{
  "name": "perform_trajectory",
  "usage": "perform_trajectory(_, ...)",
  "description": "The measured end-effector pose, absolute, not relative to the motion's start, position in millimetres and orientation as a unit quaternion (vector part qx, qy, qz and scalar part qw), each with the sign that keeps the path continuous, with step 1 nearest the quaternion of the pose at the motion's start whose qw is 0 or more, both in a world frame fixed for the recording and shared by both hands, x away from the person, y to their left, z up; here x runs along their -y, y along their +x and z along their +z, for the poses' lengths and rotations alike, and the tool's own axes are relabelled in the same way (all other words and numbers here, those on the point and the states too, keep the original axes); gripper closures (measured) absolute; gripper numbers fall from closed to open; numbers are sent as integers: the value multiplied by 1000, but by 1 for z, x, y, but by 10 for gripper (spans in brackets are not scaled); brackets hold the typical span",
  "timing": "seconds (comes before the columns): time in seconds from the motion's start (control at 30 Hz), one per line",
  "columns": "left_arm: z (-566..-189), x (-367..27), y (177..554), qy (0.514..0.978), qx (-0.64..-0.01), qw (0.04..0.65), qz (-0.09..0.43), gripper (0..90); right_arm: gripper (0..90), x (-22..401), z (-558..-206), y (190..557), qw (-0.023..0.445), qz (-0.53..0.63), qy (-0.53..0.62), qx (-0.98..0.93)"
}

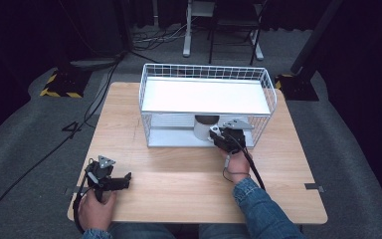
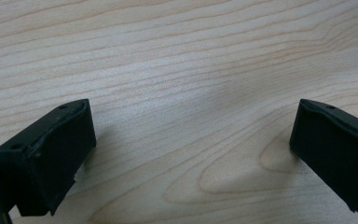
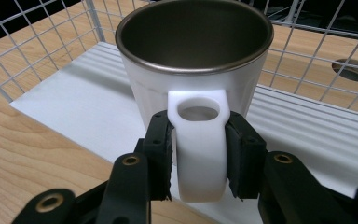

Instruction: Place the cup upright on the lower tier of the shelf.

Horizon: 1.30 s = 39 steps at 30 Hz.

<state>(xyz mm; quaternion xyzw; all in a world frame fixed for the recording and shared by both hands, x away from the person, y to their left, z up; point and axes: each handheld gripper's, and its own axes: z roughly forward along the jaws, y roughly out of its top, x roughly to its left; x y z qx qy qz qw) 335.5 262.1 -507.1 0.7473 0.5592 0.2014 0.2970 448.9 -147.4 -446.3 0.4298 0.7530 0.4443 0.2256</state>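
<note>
On the wooden surface (image 1: 179, 189), ringed by grey carpet and dark curtains, a wire rack (image 1: 206, 107) shelters a mug (image 3: 193, 70), its upper shelf half-hiding it from above. Right gripper (image 3: 198, 161) fingers pinch the mug's handle; left gripper (image 2: 191, 154) fingers sit spread above bare wood.

White mug (image 3: 193, 60) handle between clamped jaws, on white rack shelf (image 3: 74, 109).

The high view looks forward and down over the wooden table (image 1: 179, 179); both gripper views sit close above that tabletop.

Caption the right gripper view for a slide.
Right gripper clamps the white handle of a steel-lined white mug on the wire rack's lower shelf.
</note>
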Motion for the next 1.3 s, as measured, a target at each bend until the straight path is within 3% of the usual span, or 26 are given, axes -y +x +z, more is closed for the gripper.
perform_trajectory(0.5,-507,-262,336,747,-559,297,201,5,494,156,-432,439,221,454,417,-756)
perform_trajectory(1.3,-507,-262,335,747,-559,297,202,5,423,201,-399,393,196,466,388,-770)
